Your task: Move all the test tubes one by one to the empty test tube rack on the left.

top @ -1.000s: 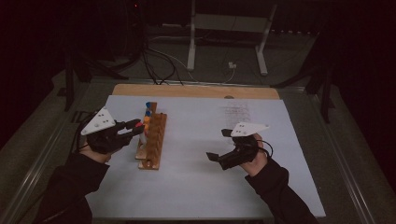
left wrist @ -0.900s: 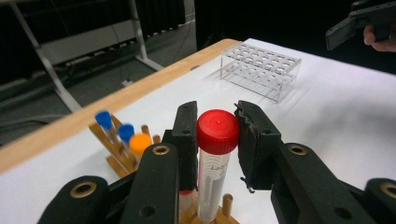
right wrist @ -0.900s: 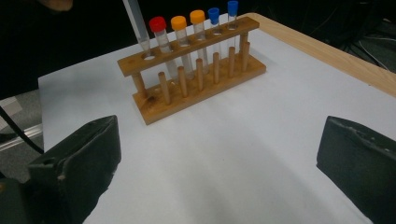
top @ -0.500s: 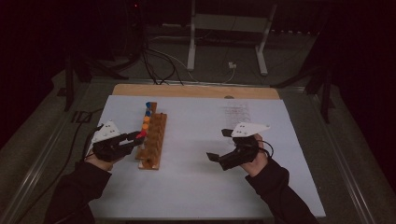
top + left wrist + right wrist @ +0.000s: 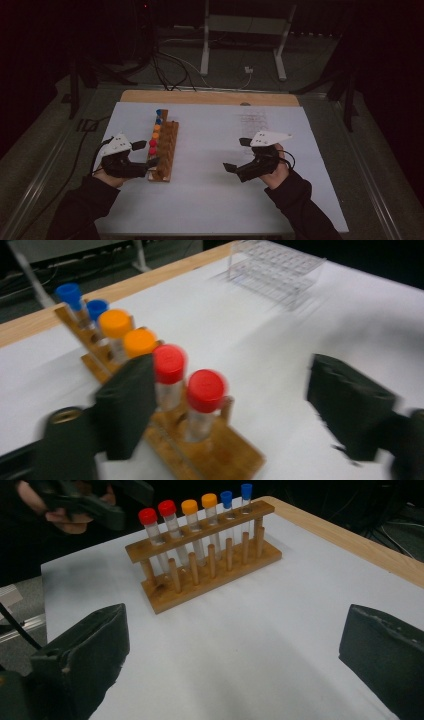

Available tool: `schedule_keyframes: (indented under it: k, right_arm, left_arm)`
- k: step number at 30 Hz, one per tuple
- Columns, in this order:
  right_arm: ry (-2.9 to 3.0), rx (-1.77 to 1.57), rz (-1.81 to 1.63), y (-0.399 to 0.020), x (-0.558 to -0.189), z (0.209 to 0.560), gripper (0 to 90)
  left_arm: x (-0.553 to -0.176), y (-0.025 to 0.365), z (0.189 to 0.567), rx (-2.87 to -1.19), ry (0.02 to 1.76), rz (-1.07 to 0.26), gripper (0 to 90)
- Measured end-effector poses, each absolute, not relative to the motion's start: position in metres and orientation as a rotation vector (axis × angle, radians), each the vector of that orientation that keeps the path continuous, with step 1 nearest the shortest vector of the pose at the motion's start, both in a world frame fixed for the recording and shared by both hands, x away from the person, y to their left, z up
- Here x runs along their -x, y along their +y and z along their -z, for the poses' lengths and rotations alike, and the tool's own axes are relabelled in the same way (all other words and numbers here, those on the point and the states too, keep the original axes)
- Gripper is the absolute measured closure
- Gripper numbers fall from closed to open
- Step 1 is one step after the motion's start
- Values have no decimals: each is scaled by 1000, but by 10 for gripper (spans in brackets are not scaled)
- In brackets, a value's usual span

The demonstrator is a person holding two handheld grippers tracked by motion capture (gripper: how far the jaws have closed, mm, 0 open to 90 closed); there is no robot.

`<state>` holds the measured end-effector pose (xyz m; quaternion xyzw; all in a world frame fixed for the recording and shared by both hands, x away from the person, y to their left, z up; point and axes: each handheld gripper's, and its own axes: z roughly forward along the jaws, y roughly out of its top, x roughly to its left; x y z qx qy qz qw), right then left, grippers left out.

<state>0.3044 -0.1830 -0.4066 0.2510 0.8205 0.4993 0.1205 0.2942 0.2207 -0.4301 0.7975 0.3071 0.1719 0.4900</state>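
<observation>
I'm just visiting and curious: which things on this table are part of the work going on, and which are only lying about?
In use:
- wooden test-tube rack
- six clear capped tubes in it, two red, two orange, two blue
- left gripper, jaws just opened beside the red-capped tubes, nothing between them

Lying about:
- clear plastic tube rack, empty, far across the white sheet
- right gripper, open, idle
</observation>
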Motion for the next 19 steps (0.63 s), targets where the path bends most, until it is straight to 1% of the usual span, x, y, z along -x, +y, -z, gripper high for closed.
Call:
schedule_keyframes:
  k: [3, 5, 6, 9, 11, 15, 17, 19]
  right_arm:
    - [2387, -739, -1462, -185, -304, 406, 0]
    - [2384, -743, -1462, -187, -303, 407, 0]
    - [2382, -742, -1464, -188, -302, 408, 0]
    - [2381, -741, -1452, -189, -300, 410, 0]
    - [2384, -740, -1443, -189, -299, 411, 0]
    - [2384, -737, -1441, -189, -299, 413, 0]
    - [2382, -736, -1439, -189, -299, 414, 0]
    - [2382, -736, -1436, -189, -300, 414, 0]
  left_arm:
    - [-287, 220, 428, -1908, 708, -388, 132]
    - [-283, 222, 430, -1893, 679, -346, 48]
    - [-281, 224, 432, -1891, 671, -325, 23]
    - [-274, 227, 440, -1877, 660, -321, 5]
    - [-269, 230, 447, -1863, 652, -341, 5]
    - [-263, 235, 464, -1847, 682, -328, 6]
    - [-262, 235, 475, -1863, 706, -315, 5]
    - [-260, 234, 483, -1887, 713, -332, 5]
